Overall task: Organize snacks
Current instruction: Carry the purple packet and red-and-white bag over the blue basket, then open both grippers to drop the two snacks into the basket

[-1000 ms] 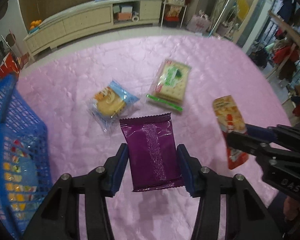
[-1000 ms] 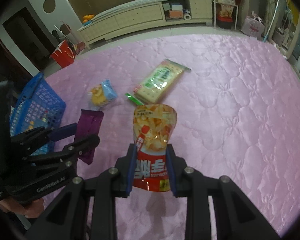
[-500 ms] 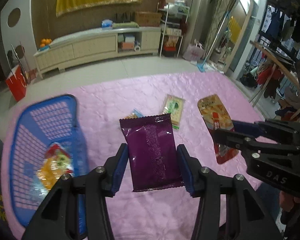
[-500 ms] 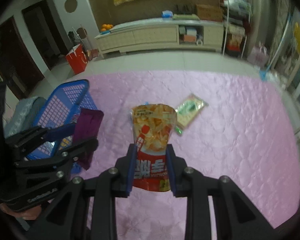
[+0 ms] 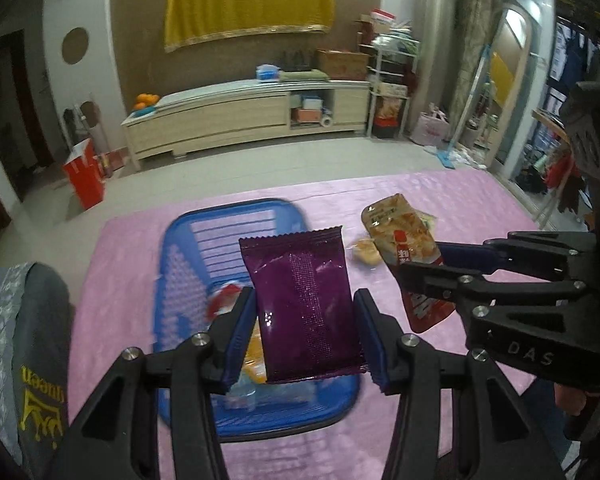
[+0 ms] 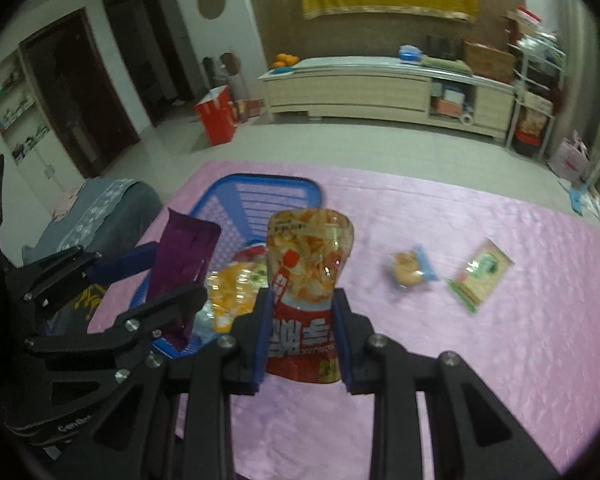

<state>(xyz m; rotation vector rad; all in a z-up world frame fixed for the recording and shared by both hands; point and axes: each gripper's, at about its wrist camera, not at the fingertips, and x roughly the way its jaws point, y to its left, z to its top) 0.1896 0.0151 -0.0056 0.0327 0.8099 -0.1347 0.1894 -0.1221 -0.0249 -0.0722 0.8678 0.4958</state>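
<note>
A: Left claw [image 5: 306,334]?
B: Clamped on purple packet [image 5: 304,304], centre frame, held over blue basket [image 5: 188,280] at left.
A: Right claw [image 6: 302,330]?
B: Gripping red chip bag [image 6: 306,280], centre frame. Bun pack [image 6: 410,272] and green cracker pack [image 6: 482,274] lie right on the pink desk [image 6: 500,360].

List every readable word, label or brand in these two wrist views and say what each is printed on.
"DAS": right gripper, on its black body.
"queen", under a crown: yellow print on the grey cloth at the left.
Large white characters on the red-orange snack pouch: too distorted to read.
Left gripper body lettering: partly cut off, unreadable.
Purple packet: no text visible.
Green cracker pack: blurred.
</note>
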